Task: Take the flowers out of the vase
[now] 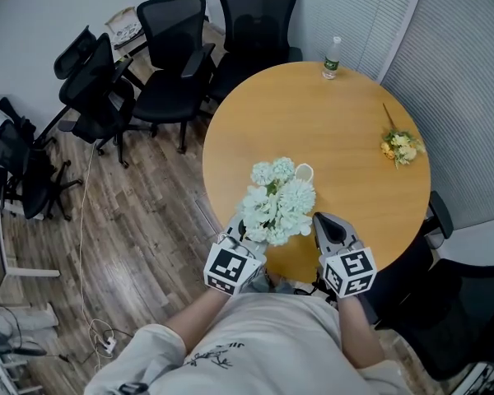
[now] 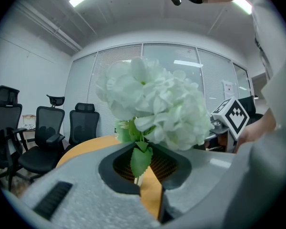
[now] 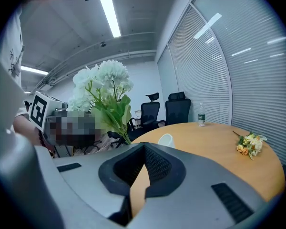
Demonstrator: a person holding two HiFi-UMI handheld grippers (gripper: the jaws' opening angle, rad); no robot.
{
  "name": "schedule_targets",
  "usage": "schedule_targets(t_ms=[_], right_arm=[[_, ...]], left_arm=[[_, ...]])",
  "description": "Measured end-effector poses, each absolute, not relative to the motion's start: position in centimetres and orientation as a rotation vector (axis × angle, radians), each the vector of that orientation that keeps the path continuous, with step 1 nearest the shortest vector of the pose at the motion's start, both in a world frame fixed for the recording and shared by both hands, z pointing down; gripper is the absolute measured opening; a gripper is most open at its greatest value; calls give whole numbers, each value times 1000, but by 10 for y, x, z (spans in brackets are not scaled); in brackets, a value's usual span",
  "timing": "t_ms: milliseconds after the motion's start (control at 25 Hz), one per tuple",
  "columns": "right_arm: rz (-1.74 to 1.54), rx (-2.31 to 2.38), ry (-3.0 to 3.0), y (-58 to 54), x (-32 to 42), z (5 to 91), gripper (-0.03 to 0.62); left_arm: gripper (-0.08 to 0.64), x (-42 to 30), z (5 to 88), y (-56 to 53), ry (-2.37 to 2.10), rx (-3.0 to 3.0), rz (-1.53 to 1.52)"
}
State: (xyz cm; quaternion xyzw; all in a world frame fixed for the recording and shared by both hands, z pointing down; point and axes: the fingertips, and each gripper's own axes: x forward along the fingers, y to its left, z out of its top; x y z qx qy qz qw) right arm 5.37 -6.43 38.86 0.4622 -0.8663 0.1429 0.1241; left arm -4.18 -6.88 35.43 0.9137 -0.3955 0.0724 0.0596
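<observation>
I have the white flowers [image 1: 278,204] on my left
My left gripper [image 1: 245,232] pinches the roughly upright stem [image 2: 139,178]. The right gripper [image 1: 324,225], just right of it, is pressed together and empty. The vase [image 1: 303,172] is just beyond.

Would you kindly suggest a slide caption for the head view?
Left gripper holds white flowers over the round table; right gripper shut, yellow bouquet lying aside.

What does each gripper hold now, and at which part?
The left gripper holds the white flower bunch by its stem. The right gripper, jaws shut, holds nothing.
</observation>
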Motion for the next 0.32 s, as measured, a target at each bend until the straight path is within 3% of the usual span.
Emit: schedule_targets(t_ms=[320], right_arm=[[418,1345,-2513,-57,55,385,6]], left_arm=[[51,-43,348,-64,-1194,2748,215]])
